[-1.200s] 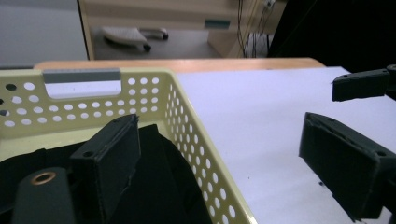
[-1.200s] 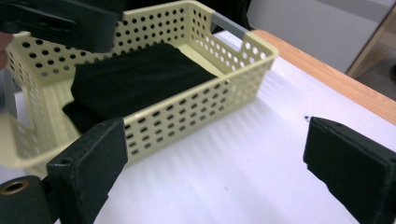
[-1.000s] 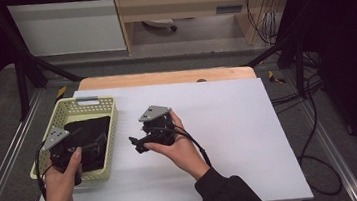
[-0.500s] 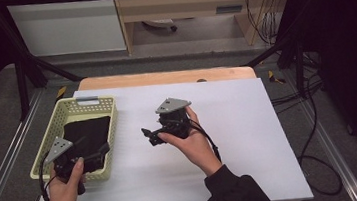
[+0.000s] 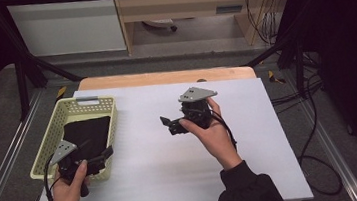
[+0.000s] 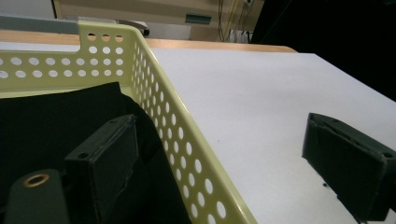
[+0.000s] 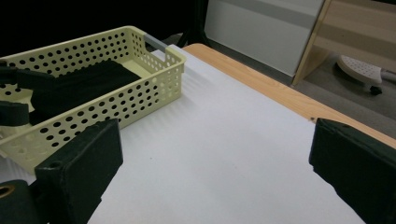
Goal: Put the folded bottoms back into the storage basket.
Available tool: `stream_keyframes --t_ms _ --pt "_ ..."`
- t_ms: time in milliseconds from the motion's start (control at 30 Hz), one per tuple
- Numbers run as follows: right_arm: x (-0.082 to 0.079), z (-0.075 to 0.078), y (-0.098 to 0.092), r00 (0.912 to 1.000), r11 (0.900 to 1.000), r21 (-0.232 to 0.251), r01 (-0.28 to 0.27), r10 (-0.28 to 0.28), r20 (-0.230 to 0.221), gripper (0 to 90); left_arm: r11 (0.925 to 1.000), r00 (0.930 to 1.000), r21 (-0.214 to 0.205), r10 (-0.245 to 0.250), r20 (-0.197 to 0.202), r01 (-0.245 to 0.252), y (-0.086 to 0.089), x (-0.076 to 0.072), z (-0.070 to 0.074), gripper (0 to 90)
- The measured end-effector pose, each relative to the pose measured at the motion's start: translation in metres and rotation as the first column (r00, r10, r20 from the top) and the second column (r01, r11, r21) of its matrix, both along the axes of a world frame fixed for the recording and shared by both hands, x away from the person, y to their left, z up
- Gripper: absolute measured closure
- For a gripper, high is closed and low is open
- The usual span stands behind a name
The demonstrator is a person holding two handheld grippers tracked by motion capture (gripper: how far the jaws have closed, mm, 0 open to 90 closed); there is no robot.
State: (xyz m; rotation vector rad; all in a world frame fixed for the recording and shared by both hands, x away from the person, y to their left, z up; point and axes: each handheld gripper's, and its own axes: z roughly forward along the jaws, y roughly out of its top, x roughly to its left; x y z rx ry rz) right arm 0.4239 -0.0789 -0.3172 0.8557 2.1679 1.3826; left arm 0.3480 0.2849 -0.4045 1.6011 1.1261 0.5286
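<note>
With our left gripper [image 5: 102, 153] gaping wide and empty astride the basket [image 5: 56, 127] wall, one jaw just over the black cloth [image 5: 89, 132], we should probably shift inward so both jaws pinch a fold.

One yellow perforated basket [image 5: 55, 138] sits on the table, its side wall passing between the spread jaws of the left gripper [image 5: 102, 153]. One black cloth [image 5: 87, 132] lies inside it, just ahead of that gripper's inner jaw. Two hand-held grippers are here; the right gripper [image 5: 166, 124], well apart from the basket, faces it with jaws wide.
</note>
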Motion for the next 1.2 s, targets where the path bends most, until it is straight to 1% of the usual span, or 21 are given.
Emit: stream_keyframes --t_ms 133,233,333,433,533,633,733,800,867,1033,1200 --pt "-0.001 0.004 -0.007 0.9999 0.9999 0.010 0.006 -0.006 0.009 2.4 1.0000 1.0000 -0.001 0.000 0.002 0.000 0.000 0.000 0.000 10.6" --pt "-0.003 0.005 -0.009 0.9993 0.9997 0.018 0.019 -0.020 0.030 2.2 1.0000 1.0000 -0.002 -0.001 0.001 0.001 0.000 0.001 0.000 10.6" --pt "-0.004 0.006 -0.014 0.9978 0.9982 0.037 0.047 -0.049 0.044 2.2 1.0000 1.0000 0.000 -0.003 0.001 0.003 -0.001 0.001 -0.001 10.6" --pt "-0.003 0.008 -0.021 0.9923 0.9937 0.054 0.099 -0.102 0.069 2.3 1.0000 1.0000 -0.002 0.000 0.000 0.000 -0.001 0.001 -0.001 10.1" --pt "-0.003 0.011 -0.032 0.9875 0.9874 0.076 0.139 -0.144 0.065 2.4 1.0000 1.0000 -0.004 -0.001 -0.001 0.001 0.000 0.000 -0.001 9.7" --pt "-0.005 0.014 -0.042 0.9847 0.9844 0.086 0.154 -0.160 0.070 2.4 1.0000 1.0000 -0.005 0.000 0.000 0.000 0.000 0.000 -0.001 9.2" --pt "-0.007 0.017 -0.052 0.9818 0.9823 0.087 0.166 -0.173 0.078 2.1 1.0000 1.0000 -0.004 0.000 0.001 0.000 -0.001 0.001 -0.001 9.2" --pt "-0.008 0.018 -0.058 0.9820 0.9827 0.085 0.164 -0.171 0.080 1.9 1.0000 1.0000 -0.005 0.000 0.002 0.000 -0.001 0.000 -0.001 9.2" --pt "-0.009 0.020 -0.064 0.9804 0.9804 0.093 0.174 -0.181 0.077 1.9 1.0000 1.0000 -0.005 0.001 0.000 -0.001 -0.001 0.001 -0.001 9.2" --pt "-0.011 0.022 -0.076 0.9767 0.9766 0.103 0.189 -0.198 0.083 1.9 1.0000 1.0000 -0.007 0.000 -0.001 0.000 0.000 0.001 -0.001 9.1" --pt "-0.015 0.023 -0.085 0.9757 0.9752 0.101 0.197 -0.205 0.077 1.9 1.0000 1.0000 -0.009 0.001 -0.003 -0.001 0.000 0.001 -0.001 9.2"
